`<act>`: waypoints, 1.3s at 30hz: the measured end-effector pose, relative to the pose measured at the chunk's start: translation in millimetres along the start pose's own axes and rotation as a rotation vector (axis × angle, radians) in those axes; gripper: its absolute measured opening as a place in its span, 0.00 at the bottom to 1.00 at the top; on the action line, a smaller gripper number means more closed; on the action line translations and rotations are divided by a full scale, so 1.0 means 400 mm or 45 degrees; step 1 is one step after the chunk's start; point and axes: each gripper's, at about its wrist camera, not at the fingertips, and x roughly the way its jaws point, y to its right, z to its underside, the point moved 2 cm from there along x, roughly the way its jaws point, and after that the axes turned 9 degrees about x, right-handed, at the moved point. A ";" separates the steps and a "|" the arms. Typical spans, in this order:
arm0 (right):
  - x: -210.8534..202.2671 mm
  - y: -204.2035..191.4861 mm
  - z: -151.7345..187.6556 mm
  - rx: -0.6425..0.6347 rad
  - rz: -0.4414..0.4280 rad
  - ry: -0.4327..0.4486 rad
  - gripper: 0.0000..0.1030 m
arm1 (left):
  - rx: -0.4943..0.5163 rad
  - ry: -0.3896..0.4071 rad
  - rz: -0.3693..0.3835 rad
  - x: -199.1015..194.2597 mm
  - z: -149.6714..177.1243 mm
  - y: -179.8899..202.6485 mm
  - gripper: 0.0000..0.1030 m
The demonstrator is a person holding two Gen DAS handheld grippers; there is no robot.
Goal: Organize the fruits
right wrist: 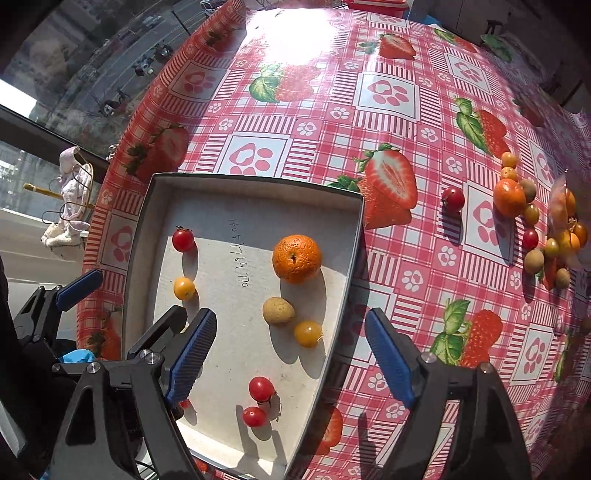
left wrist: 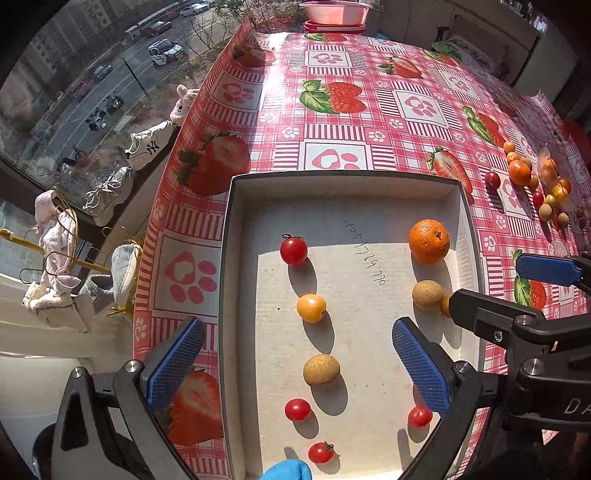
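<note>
Left wrist view: shallow cardboard tray [left wrist: 236,295] on the strawberry-print tablecloth [left wrist: 369,110], fruit lined up inside in two columns. Between the left gripper [left wrist: 295,362] fingers sits a tan longan [left wrist: 321,369], untouched, pads well apart and released, nothing held. Ahead of the fingertips in the same column: yellow-orange fruit [left wrist: 311,307], then a cherry tomato [left wrist: 293,251]. Behind the longan, toward the camera: two more cherry tomatoes [left wrist: 297,409], the nearer at [left wrist: 320,452]. Right blue pad [left wrist: 421,365] stands over the tray floor, another red tomato [left wrist: 420,416] partly behind it; left pad [left wrist: 173,365] hangs outside the tray wall over the cloth. Past the right pad: second longan [left wrist: 427,294] and a mandarin [left wrist: 429,240] at the column's far end. Right wrist view: right gripper [right wrist: 291,354] also spread and empty, left finger over the tray, right finger outside the tray rim above the cloth. Between its fingers, just ahead of the tips, a small yellow fruit [right wrist: 307,333] touches the longan; mandarin beyond. Two tomatoes [right wrist: 261,388] between the fingers nearer the camera, touching each other. Far right of the right finger, well apart from the tray: loose pile of unsorted fruit [right wrist: 535,221] on the cloth, one lone tomato [right wrist: 453,199] beside it. Pink basin [left wrist: 336,13] at the table's far edge.
</note>
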 end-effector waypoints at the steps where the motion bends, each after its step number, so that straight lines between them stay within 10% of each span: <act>1: -0.006 0.002 0.012 -0.007 0.004 -0.003 0.85 | 0.015 0.015 -0.009 -0.012 0.007 0.008 0.99; 5: -0.032 0.008 0.057 -0.024 0.023 -0.014 1.00 | 0.023 -0.007 -0.005 -0.047 0.040 0.028 0.99; 39: -0.187 0.036 0.208 -0.176 0.088 -0.052 1.00 | 0.194 -0.130 0.044 -0.191 0.192 0.125 0.99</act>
